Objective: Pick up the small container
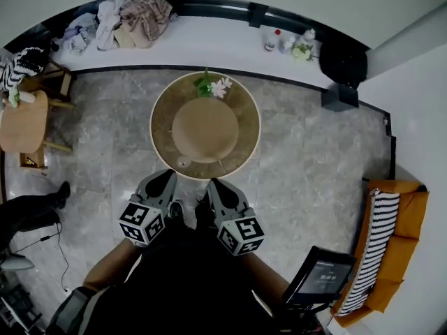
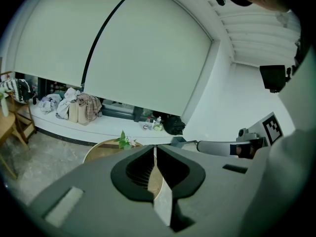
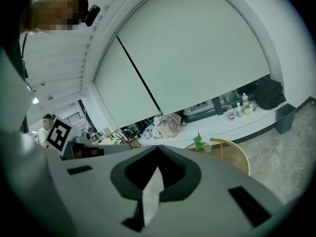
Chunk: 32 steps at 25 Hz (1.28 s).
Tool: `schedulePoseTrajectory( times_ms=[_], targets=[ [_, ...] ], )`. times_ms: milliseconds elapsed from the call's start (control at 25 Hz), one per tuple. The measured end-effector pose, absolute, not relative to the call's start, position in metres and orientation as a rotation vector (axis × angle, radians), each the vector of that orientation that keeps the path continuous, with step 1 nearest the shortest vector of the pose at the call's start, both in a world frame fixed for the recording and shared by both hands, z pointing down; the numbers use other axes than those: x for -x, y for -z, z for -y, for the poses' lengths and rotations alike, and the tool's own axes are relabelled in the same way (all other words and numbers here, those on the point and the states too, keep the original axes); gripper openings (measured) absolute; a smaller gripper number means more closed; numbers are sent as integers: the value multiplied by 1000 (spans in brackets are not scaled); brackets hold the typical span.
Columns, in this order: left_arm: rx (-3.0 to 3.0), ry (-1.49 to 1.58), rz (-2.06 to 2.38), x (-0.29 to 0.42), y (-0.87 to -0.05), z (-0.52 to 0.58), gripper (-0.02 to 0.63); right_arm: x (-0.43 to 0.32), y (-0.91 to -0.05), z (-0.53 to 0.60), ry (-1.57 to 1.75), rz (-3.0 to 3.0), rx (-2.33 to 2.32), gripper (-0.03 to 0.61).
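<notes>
A small pale container (image 1: 183, 162) stands on the near left rim of the round two-tier table (image 1: 244, 128); a small vase of flowers (image 1: 211, 86) stands at its far edge. In the head view my left gripper (image 1: 170, 176) hovers just short of the table's near edge, close to the container, with its jaws shut and nothing in them. My right gripper (image 1: 212, 184) is beside it, also short of the table, shut and empty. In the left gripper view the shut jaws of the left gripper (image 2: 155, 149) hide the container, and the right gripper (image 3: 157, 151) hides it in its own view too.
A white window ledge at the back carries a heap of clothes (image 1: 133, 19), several bottles (image 1: 286, 42) and a black bag (image 1: 342, 61). A wooden side table (image 1: 24, 121) stands left, an orange sofa (image 1: 408, 222) right, and a screen on a stand (image 1: 320, 274) near my right side.
</notes>
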<state>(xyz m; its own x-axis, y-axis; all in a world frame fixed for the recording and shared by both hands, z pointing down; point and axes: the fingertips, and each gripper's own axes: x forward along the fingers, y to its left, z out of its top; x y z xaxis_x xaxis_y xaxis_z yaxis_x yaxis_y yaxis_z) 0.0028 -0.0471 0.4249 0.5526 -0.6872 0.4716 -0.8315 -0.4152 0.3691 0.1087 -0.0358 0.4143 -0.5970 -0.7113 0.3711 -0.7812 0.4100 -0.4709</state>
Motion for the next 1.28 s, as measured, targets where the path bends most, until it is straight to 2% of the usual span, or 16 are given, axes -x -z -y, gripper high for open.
schedulePoseTrajectory(
  times_ms=[280, 560, 720, 1080, 1280],
  targets=[
    [-2202, -408, 1269, -13, -445, 63, 3, -127, -434, 58, -995, 2530, -1300, -3],
    [-2228, -530, 1350, 5, -467, 75, 3, -124, -461, 78, -1010, 2513, -1237, -3],
    [-2303, -697, 1326, 14, -499, 76, 3, -115, -478, 92, -996, 2491, -1229, -3],
    [-2449, -658, 1165, 19, -589, 92, 5, -97, -558, 112, -941, 2391, -1288, -3],
    [-2447, -775, 1114, 30, -659, 93, 84, -85, -600, 105, -952, 2374, -1260, -3]
  ],
)
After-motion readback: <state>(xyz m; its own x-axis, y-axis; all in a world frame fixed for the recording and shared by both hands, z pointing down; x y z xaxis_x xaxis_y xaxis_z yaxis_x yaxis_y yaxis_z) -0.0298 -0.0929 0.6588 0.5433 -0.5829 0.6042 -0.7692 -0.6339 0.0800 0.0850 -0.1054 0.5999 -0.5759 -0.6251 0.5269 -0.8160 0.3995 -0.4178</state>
